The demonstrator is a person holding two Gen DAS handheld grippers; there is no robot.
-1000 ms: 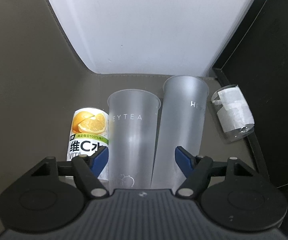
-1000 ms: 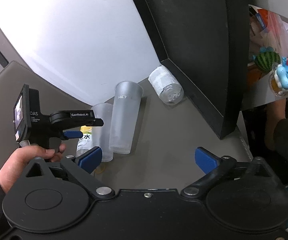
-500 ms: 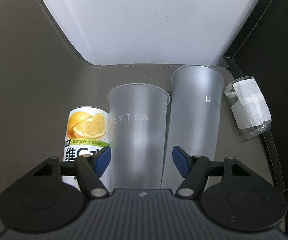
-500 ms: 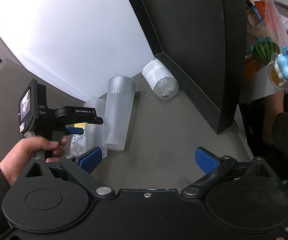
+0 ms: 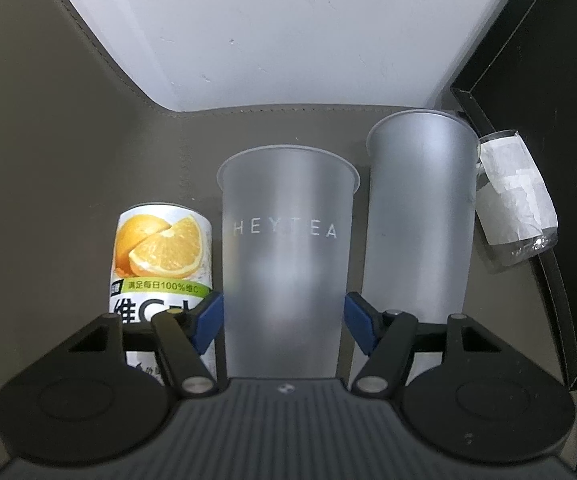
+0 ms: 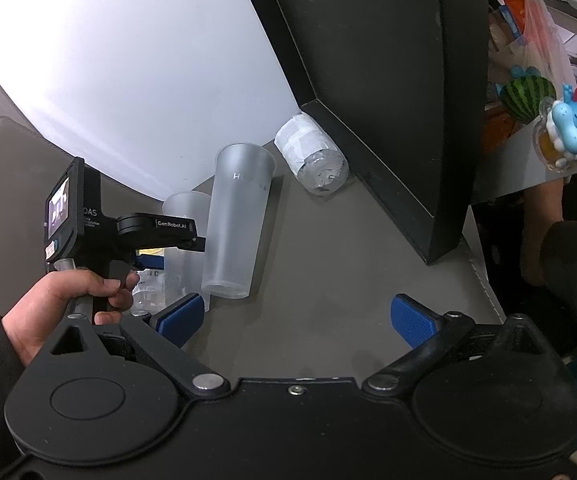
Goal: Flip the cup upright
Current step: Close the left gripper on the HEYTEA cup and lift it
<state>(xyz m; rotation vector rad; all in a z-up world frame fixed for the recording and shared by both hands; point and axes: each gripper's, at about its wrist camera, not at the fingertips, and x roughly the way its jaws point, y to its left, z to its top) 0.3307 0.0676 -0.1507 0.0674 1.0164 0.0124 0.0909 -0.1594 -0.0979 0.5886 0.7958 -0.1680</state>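
Standing frosted HEYTEA cup [image 5: 286, 256], rim up, left gripper [image 5: 284, 316] straddling it

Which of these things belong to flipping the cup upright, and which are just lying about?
Job, probably: taped cup, on its side; short frosted cup, inside the open left gripper.
Lying about: tall frosted cup, orange drink, black box.

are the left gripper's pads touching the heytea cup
Cannot tell. In the left wrist view the blue pads sit flush against both sides of the short HEYTEA cup, but no view plainly shows contact or a gap.
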